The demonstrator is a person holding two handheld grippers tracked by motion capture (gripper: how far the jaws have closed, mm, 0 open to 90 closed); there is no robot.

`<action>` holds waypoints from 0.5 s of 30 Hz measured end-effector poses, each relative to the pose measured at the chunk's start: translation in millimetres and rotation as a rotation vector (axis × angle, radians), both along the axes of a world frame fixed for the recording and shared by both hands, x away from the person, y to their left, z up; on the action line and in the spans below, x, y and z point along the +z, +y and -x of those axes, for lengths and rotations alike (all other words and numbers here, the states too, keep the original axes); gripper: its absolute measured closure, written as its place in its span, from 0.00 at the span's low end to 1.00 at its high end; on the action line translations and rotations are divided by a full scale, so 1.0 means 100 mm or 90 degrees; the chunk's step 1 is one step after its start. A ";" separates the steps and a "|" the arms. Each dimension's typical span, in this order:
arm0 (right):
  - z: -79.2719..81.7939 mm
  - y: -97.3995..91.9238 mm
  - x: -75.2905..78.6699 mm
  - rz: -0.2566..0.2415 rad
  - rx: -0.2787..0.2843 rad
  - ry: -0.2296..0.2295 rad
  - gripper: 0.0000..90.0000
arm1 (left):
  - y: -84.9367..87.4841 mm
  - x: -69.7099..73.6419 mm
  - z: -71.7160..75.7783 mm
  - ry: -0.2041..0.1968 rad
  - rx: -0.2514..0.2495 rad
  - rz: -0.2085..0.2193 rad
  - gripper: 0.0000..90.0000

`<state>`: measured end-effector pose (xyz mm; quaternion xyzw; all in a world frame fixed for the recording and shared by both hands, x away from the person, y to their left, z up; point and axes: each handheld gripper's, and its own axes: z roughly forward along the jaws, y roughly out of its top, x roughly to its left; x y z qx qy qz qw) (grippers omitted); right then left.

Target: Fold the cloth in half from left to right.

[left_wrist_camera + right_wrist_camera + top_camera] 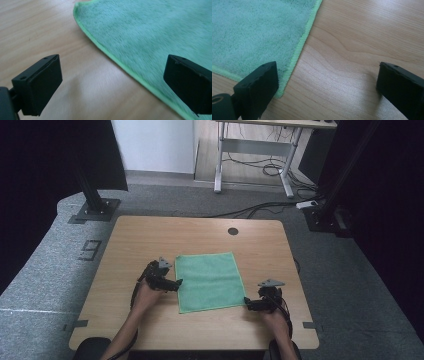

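The left gripper (pixel 176 282) sits low at the left edge of the cloth (pixel 210 280) with its jaws spread wide and nothing between them; in the left gripper view one jaw hangs over bare wood and the other over the green pile, so the hem runs between them. The right gripper (pixel 247 303) is likewise wide open and empty at the cloth's near right corner, where in the right gripper view its one jaw stands over the corner (pixel 280 93) and the other over the bench (pixel 352 45). As I judge it, the work is barely begun: both grippers are lined up on the cloth but neither has closed on it, and no fold or lift shows, so the grasping and whatever handling follows are all left to do. The cloth lies flat and spread in a single layer near the middle of the bench, a roughly square green microfibre piece with a short fuzzy nap and a brighter stitched hem (pixel 117 62), slightly skewed to the bench edges, with no wrinkles to speak of.
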<state>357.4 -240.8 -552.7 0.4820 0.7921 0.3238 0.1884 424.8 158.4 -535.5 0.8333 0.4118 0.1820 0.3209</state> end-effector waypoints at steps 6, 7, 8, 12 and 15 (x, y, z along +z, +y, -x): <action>0.00 0.00 0.00 0.000 0.003 -0.002 0.05 | 0.00 -0.10 -0.04 0.017 0.011 -0.012 0.02; 0.00 0.00 0.00 -0.001 0.003 -0.003 0.06 | 0.01 -0.10 -0.03 0.021 0.012 -0.010 0.02; 0.00 0.00 0.00 -0.001 0.005 -0.003 0.06 | 0.02 -0.10 -0.01 0.022 0.010 -0.010 0.02; 0.01 0.00 0.00 -0.001 0.005 -0.005 0.07 | 0.05 -0.08 0.10 0.027 -0.001 -0.029 0.02; 0.02 0.01 0.00 0.000 0.005 -0.004 0.08 | 0.07 -0.07 0.22 0.036 -0.008 -0.029 0.02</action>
